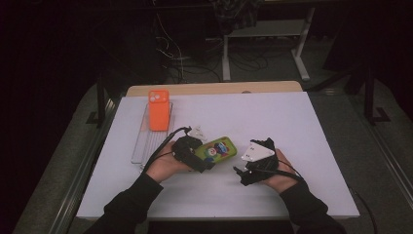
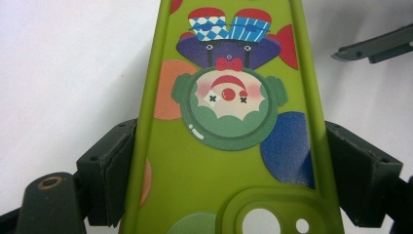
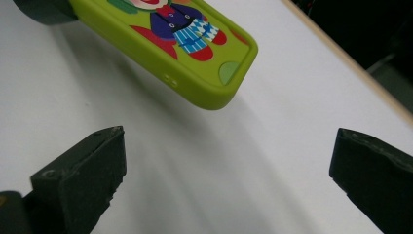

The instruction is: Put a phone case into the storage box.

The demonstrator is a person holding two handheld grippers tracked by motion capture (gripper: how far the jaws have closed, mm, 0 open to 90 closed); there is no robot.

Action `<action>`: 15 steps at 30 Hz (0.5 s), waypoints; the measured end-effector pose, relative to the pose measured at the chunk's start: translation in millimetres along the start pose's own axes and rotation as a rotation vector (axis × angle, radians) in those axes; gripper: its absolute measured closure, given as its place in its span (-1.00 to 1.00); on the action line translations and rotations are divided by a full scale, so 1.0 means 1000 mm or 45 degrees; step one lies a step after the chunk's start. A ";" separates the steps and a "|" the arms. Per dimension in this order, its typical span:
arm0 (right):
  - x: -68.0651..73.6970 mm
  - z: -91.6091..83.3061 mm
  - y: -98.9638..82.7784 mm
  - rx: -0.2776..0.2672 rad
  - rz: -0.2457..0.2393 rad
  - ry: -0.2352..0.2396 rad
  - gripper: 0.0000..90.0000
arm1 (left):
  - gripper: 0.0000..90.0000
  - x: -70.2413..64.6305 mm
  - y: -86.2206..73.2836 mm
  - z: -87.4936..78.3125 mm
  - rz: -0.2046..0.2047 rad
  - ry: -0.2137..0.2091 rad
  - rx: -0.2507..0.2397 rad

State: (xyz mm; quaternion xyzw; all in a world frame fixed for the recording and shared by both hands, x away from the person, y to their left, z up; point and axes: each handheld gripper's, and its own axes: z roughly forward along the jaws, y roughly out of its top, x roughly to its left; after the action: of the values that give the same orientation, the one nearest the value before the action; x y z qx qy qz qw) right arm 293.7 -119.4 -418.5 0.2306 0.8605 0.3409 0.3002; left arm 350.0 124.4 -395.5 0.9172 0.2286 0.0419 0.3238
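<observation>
Firmly, the left hand-held gripper (image 2: pixel 226 165) clamps the green phone case (image 2: pixel 224 122).

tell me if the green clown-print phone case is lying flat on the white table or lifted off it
Lifted. The green clown-print phone case hangs tilted above the white table, casting a shadow beneath, clamped by its long edges in the left gripper.

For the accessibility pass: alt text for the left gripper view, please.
A green phone case printed with a cartoon clown runs up the middle of the picture, clamped at its long edges between the left gripper's two black jaws. Behind it lies a white table, with the tip of the right gripper at upper right.
</observation>
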 end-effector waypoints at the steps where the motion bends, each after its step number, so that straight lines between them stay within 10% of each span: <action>1: 0.001 0.000 0.001 -0.002 -0.021 -0.014 -1.00 | -0.66 0.000 0.000 0.000 -0.003 -0.003 0.002; 15: 0.023 0.002 0.004 -0.013 -0.473 -0.222 -1.00 | -0.66 -0.002 -0.001 0.002 -0.043 -0.011 -0.018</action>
State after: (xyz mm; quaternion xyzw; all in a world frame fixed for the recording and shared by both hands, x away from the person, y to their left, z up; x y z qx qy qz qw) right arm 279.1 -102.1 -425.1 0.0952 0.8573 0.2626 0.4324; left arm 348.7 122.9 -397.2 0.9110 0.2422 0.0342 0.3319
